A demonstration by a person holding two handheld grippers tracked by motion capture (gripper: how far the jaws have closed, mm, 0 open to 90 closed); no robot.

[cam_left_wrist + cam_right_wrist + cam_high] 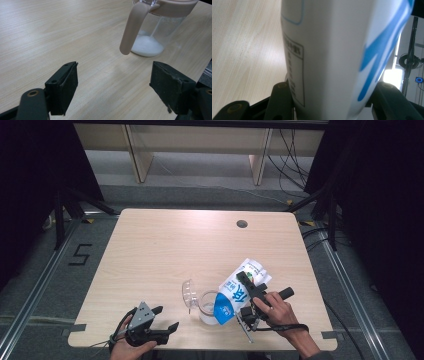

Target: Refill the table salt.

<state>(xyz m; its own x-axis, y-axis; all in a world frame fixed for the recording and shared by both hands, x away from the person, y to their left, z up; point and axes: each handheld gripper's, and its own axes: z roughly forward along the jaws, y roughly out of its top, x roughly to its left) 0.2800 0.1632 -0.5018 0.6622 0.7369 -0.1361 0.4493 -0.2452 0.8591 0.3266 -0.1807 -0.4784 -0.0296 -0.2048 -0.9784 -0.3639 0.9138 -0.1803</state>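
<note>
A white pouch with blue print (231, 297) hangs tilted, its lower blue end over the mouth of a clear jug (206, 309) near the table's front edge. My right gripper (251, 286) is shut on the pouch's upper half. In the right gripper view both pads press the pouch (329, 50) from either side. The jug (150, 37) has a pale handle (131, 28) and rim, with a white heap at its bottom. Its clear lid (189, 293) stands flipped open to the left. My left gripper (167, 317) rests open at the front left, nothing between its fingers (66, 87).
The wooden table (165, 250) has a round cable hole (242, 224) at the back right. The left gripper sits close to the front edge (200, 347). Beyond the table are wooden furniture legs (137, 155), and cables (295, 155) lie on the floor at right.
</note>
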